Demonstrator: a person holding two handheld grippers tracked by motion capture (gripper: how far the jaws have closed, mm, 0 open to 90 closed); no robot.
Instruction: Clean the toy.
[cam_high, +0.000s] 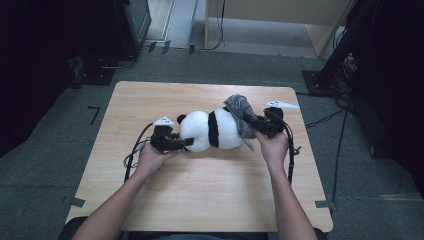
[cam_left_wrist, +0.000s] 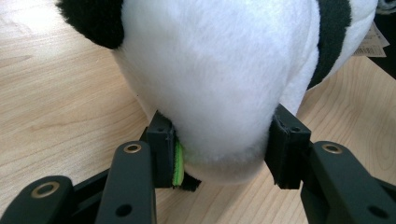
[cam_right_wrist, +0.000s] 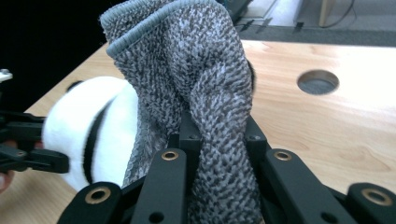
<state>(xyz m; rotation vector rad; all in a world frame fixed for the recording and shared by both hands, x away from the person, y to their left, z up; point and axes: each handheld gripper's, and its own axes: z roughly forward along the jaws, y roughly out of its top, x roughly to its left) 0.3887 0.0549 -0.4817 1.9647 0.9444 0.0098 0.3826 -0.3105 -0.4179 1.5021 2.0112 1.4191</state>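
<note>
the wooden surface (cam_high: 200, 185) carries a plush panda (cam_high: 210, 131) lying on its side near the middle, its long axis running across the surface from one hand to the other: the round white end points toward the left tongs (cam_high: 181, 144), the other end toward the right tongs (cam_high: 256, 123). the coming move looks to turn on that line, since the grey knitted garment (cam_high: 241, 114) sits bunched over the panda's right-hand end, and any pull along the body would have to run leftward toward the hand that braces it. the left tongs stand partly closed, pads pressing into the white plush on both sides; the right tongs are pinched tight on a fold of the knit. the right hand is the nearer to the garment. the left gripper view shows a green strip (cam_left_wrist: 178, 163) by one pad, while the right gripper view shows the knit's ribbed hem (cam_right_wrist: 140, 23) and a round hole (cam_right_wrist: 318, 81) in the surface.
</note>
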